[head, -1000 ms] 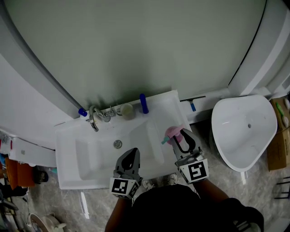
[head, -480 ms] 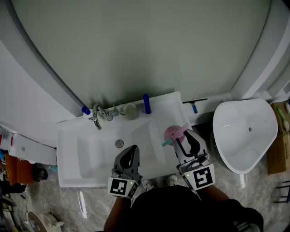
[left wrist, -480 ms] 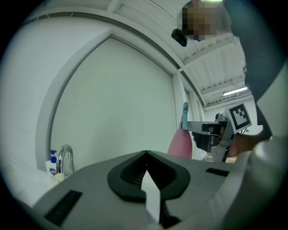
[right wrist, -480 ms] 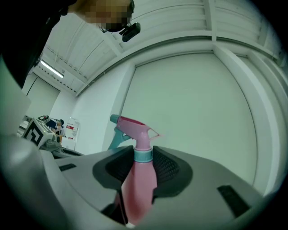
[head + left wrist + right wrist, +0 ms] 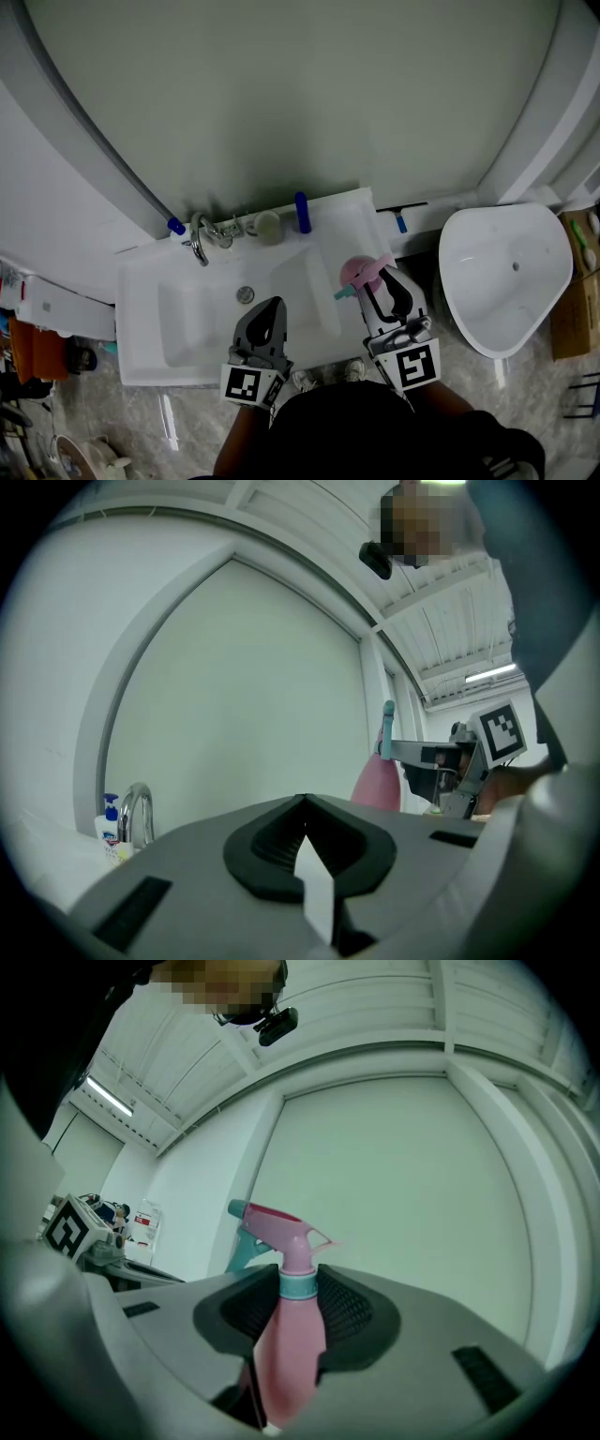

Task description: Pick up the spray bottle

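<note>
The pink spray bottle [image 5: 289, 1335] with a teal collar and trigger stands upright between the pads of my right gripper [image 5: 298, 1283], which is shut on its neck and body. In the head view the spray bottle [image 5: 357, 272] hangs above the right end of the white sink [image 5: 150, 328], held by the right gripper [image 5: 373, 284]. My left gripper [image 5: 269, 314] hovers over the sink's front edge, shut and empty. In the left gripper view its jaws [image 5: 302, 801] meet, and the spray bottle [image 5: 378, 785] shows off to the right.
At the sink's back stand a chrome faucet [image 5: 198, 240], a blue-capped soap dispenser [image 5: 175, 226], a cup [image 5: 267, 225] and a blue bottle [image 5: 302, 213]. A white toilet bowl [image 5: 506, 272] is to the right, with a cardboard box [image 5: 574, 300] beyond it. A large mirror fills the wall ahead.
Both grippers have risen a little above the sink, the right one carrying the spray bottle with it. Neither grip has changed.
</note>
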A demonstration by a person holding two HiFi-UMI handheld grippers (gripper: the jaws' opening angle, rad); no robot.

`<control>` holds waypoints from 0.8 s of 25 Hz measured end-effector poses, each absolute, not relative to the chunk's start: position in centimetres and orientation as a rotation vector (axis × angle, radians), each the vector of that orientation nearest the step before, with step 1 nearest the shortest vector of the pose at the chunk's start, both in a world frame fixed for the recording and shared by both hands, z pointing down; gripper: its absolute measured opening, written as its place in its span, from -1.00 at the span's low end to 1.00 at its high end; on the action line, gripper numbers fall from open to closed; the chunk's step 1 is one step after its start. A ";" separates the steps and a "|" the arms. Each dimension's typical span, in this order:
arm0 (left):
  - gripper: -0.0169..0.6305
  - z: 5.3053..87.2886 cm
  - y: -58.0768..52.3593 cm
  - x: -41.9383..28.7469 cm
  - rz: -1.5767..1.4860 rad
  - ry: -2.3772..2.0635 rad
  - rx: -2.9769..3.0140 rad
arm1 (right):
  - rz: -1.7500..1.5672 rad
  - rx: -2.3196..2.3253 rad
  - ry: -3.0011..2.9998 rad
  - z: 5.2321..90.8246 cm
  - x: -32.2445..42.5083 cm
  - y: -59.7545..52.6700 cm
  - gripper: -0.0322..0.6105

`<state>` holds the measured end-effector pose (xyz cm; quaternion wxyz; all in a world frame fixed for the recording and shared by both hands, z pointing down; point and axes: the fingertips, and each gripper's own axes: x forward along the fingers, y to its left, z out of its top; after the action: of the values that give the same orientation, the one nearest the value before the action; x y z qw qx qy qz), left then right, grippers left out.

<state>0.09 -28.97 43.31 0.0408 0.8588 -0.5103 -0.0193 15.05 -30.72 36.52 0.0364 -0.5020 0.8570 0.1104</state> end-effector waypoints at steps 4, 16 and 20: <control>-0.97 43.3 -29.0 0.1 -0.059 -1.563 2.627 | 0.346 -1.511 2.623 36.2 14.8 -30.7 -0.49; -0.97 43.5 -28.8 -0.1 -0.042 -1.565 2.621 | 0.299 -1.513 2.639 38.1 15.1 -31.5 -0.49; -0.97 43.5 -28.7 0.2 -0.047 -1.559 2.625 | 0.295 -1.519 2.639 38.4 15.2 -31.4 -0.49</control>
<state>0.22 -28.73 43.55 0.0441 0.8588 -0.5102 -0.0155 15.20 -31.45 38.38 0.0411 -0.4961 0.8619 0.0965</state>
